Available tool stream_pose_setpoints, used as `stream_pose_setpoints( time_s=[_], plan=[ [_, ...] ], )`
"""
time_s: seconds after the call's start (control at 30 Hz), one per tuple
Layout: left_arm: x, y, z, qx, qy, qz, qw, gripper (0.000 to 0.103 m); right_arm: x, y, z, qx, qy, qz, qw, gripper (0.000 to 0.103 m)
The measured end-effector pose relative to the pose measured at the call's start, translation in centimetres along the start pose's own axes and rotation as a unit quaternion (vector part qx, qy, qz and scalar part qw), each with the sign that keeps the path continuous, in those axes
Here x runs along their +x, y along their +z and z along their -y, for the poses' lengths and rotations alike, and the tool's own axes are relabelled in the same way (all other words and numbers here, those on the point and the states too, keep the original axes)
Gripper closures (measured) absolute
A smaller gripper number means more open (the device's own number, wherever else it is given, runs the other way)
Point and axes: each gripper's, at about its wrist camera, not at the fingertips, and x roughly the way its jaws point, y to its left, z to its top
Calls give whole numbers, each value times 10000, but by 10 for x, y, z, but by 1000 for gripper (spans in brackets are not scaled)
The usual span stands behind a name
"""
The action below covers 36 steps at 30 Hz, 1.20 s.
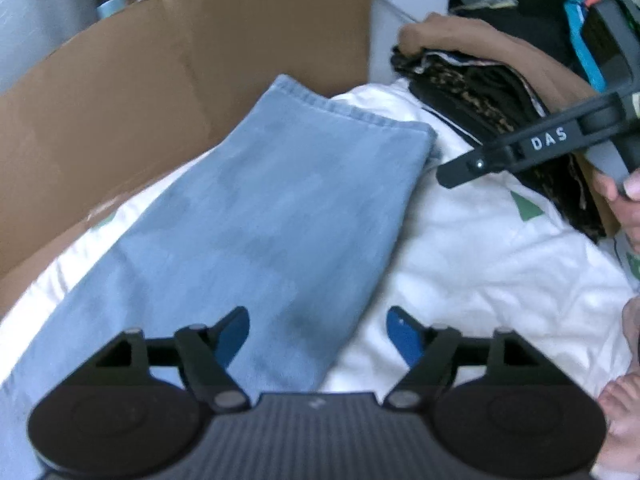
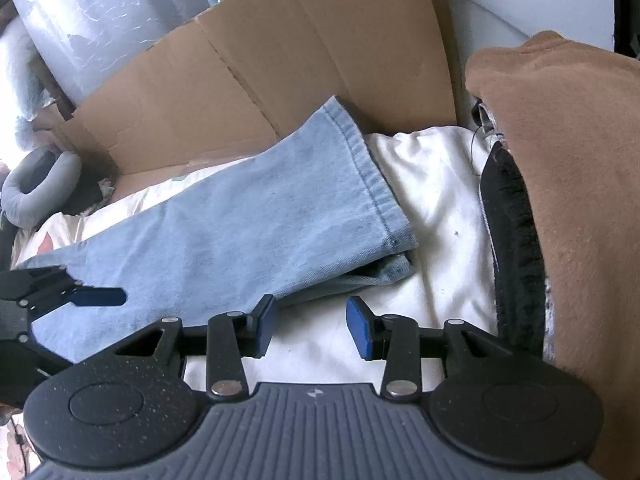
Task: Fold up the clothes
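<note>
Left fingers (image 1: 318, 336): spread wide, nothing pinched; the jeans (image 1: 256, 216) lie flat just ahead, under the gap.
Right fingers (image 2: 314, 328): partly spread, empty; jeans hem just beyond the left finger, on white bedding (image 2: 432, 184).

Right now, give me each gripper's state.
Left gripper: open, nothing held, above the jeans.
Right gripper: open, nothing held, over the white sheet.
</note>
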Motion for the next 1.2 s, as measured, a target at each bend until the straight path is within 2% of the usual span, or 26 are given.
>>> stream_pose_setpoints(
  time_s=[0.13,0.27,0.43,0.57,0.7,0.8,0.97,1.13,1.17,1.2],
  plan=[
    [9,-16,0,-154,161,-5,9998,19,2,-3,-6,-123,8,-26,9999,58],
    [19,-26,3,-579,507,29,9970,19,0,-2,-13,-363,61,27,9993,58],
    [26,-29,20,80,918,32,9957,14,6,-1,-21,-396,118,-38,9991,58],
    [28,-30,16,44,1074,113,9941,13,10,-2,-30,-544,115,-78,9984,57],
    [35,-32,10,76,1233,225,9921,9,14,-4,-35,-499,281,-262,9980,57],
    [36,-31,1,-117,1282,243,9914,10,17,-6,-40,-492,352,-329,9976,57],
    [21,-37,-8,-308,1306,417,9901,26,19,-9,-40,-400,408,-436,9974,57],
    [0,-46,-8,-377,1237,807,9883,46,21,-10,-46,-522,390,-432,9969,57],
    [-2,-46,-9,-375,1180,863,9885,57,22,-10,-48,-546,397,-432,9968,57],
    [-3,-46,-10,-375,1113,910,9889,73,23,-10,-49,-570,404,-433,9966,57]
  ],
)
